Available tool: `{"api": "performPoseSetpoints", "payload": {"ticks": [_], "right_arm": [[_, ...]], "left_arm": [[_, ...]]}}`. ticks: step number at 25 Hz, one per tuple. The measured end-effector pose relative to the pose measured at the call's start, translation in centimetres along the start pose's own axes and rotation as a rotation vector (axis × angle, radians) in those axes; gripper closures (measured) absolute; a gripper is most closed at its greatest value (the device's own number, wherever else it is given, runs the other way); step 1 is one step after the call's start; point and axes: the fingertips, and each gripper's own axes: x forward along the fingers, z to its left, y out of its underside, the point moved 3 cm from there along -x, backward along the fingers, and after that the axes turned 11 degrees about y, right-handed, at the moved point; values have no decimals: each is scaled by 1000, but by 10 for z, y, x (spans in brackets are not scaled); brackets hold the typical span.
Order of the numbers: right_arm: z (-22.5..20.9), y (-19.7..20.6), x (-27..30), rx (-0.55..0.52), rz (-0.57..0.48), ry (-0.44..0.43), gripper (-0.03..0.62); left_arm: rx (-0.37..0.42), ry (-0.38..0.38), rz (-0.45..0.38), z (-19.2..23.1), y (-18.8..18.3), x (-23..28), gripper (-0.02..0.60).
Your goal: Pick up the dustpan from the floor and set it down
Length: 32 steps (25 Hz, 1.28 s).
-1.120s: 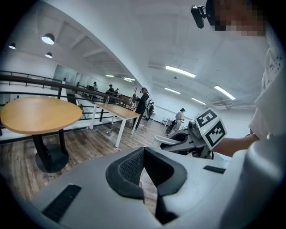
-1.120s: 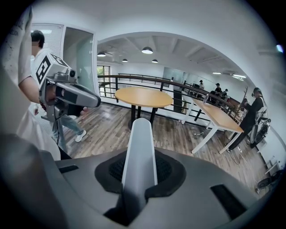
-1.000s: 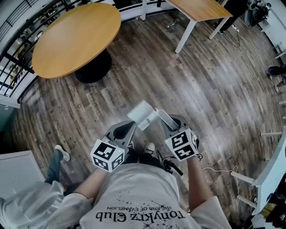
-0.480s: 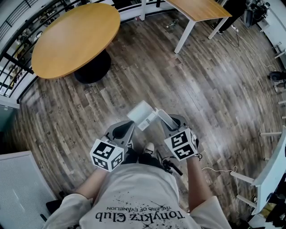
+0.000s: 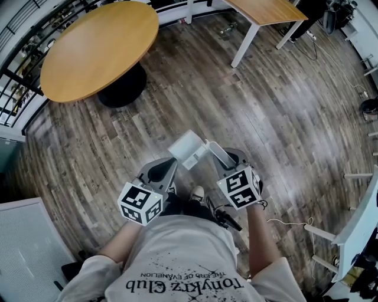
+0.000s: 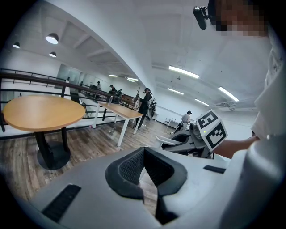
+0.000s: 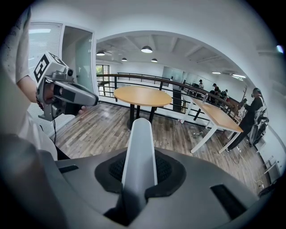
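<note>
The white dustpan (image 5: 188,149) hangs in the air above the wooden floor, in front of the person. Its pale grey handle (image 7: 139,147) runs up between the black pads of my right gripper (image 7: 139,173), which is shut on it. In the head view the right gripper (image 5: 229,160) sits just right of the pan. My left gripper (image 5: 163,171) is level with it on the left, apart from the dustpan. Its jaws (image 6: 144,154) are shut, tips together, with nothing between them.
A round wooden table (image 5: 97,50) on a black foot stands at the far left. A rectangular table with white legs (image 5: 260,17) is at the far right. White furniture (image 5: 361,230) lines the right edge, and a grey panel (image 5: 23,248) sits at lower left.
A passer-by's leg and shoe at the lower left of the head view have gone out of sight. Both grippers and the dustpan have stayed put.
</note>
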Motion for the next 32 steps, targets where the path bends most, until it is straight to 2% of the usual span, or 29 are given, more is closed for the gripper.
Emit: {"api": "performPoseSetpoints", "payload": {"ticks": [23, 32], "right_arm": [[-8, 35, 105, 49, 50, 20, 508], [-10, 41, 142, 68, 70, 33, 508]], "left_arm": [[-5, 24, 38, 44, 6, 37, 560], [-34, 15, 57, 66, 11, 38, 560]]}}
